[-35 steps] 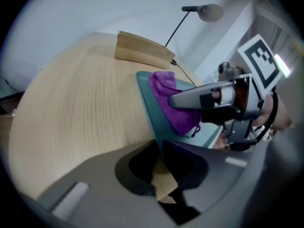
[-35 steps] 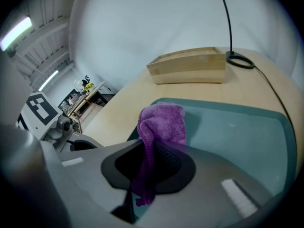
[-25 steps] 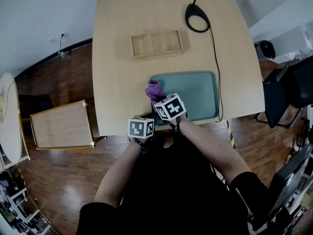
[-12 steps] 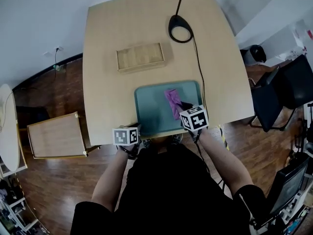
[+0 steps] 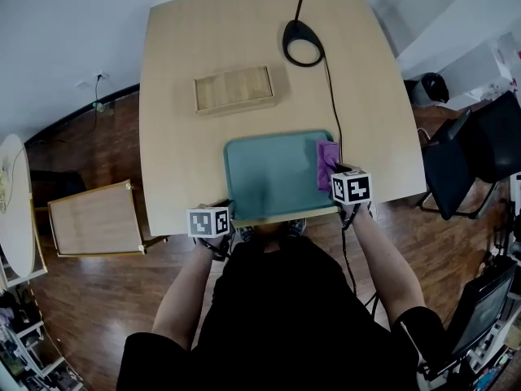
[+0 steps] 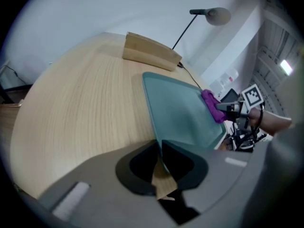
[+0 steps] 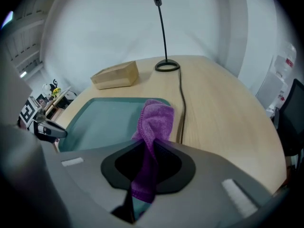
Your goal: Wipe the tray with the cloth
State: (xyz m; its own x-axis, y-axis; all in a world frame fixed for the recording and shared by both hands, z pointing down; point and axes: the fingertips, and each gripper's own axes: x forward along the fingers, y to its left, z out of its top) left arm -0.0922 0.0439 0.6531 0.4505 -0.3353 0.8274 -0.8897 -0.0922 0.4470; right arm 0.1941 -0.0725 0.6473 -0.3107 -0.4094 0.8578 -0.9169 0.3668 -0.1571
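Since the earlier frames the purple cloth has swept from the teal tray's left edge to its right edge, just right of centre in the head view. It is dragged by the right gripper, whose jaws are clamped tight on a bunched fold of it. The left gripper has just been closing its jaws and pinches the tray's thin rim at the lower-left corner, steadying it. One pass across looks done, and further strokes probably remain. The tray is smooth and rectangular, with rounded corners and a raised lip. The cloth is soft, nubbly terry, and the table is pale-grained wood.
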